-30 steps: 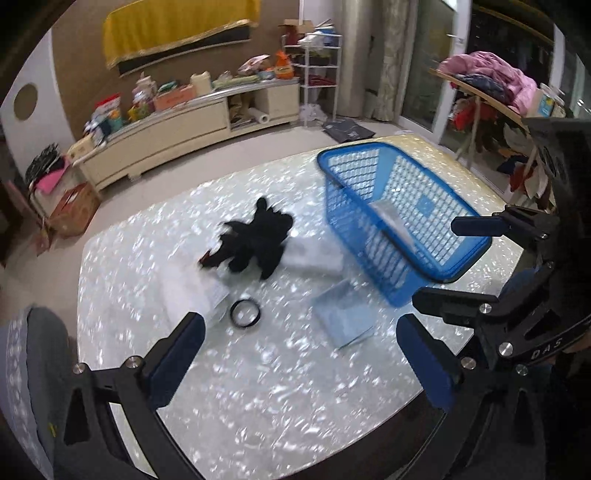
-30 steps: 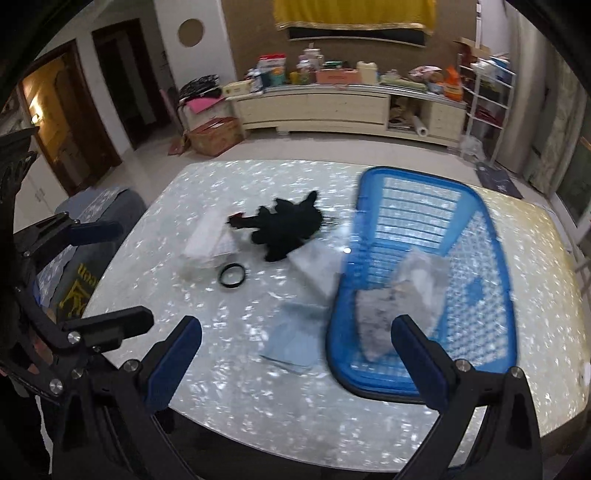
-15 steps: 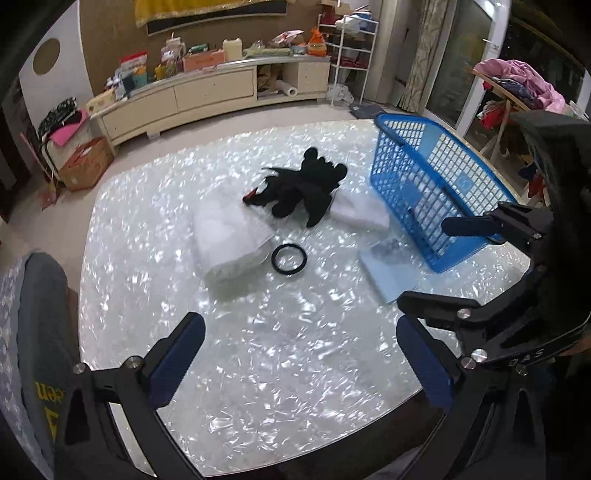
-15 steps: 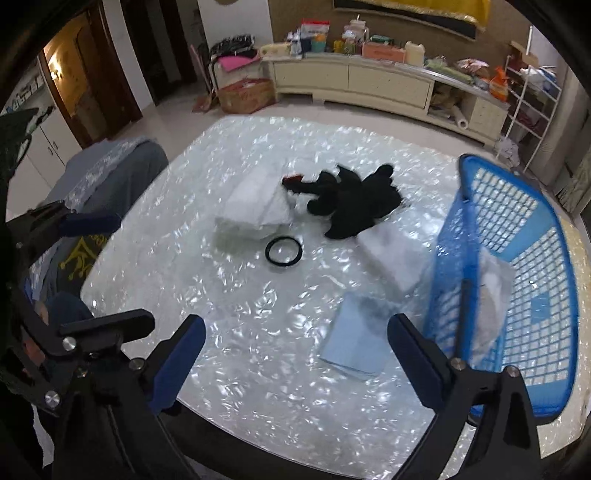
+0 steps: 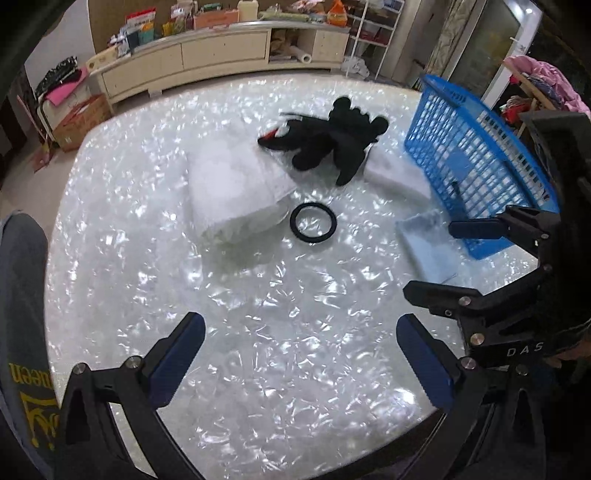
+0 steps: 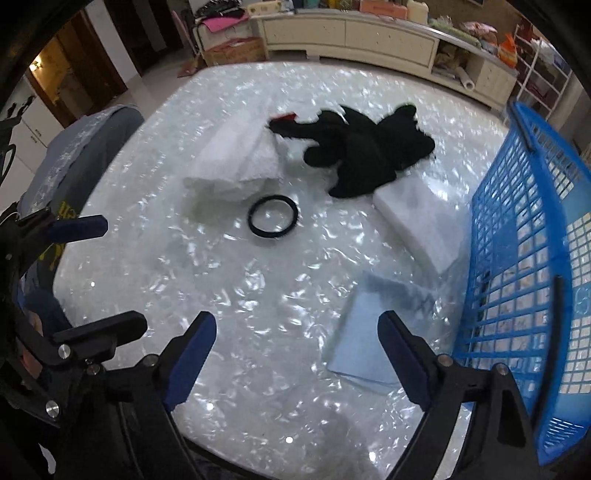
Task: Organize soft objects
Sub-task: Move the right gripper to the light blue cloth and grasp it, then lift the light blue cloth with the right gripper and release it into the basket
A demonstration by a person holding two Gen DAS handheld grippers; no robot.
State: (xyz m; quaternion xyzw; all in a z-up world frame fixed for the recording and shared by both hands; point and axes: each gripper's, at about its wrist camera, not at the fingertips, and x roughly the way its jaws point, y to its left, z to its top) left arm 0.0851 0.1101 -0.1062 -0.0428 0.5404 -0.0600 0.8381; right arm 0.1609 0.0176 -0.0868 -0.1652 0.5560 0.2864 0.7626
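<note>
Presently both grippers hang over the near worktop [image 5: 280, 354]: left gripper [image 5: 299, 354] jaws apart, empty; right gripper [image 6: 295, 350] jaws apart, empty, having just been narrowing. Beyond lie a blue cloth [image 6: 373, 332], a black ring [image 6: 272, 216], two white pads and a black plush [image 6: 365, 155]. The basket [image 6: 532, 266] stands rightward.

Items obscured, cropped or illegible

Blue basket [image 6: 532, 266]: right side cut by frame edge; pale contents behind its mesh unidentifiable. Black plush toy [image 5: 332, 147]: overlaps the white folded cloth [image 5: 236, 184] and white pad [image 5: 399, 173], hiding their near corners. Sideboard clutter [image 5: 207, 18]: too small to identify.
</note>
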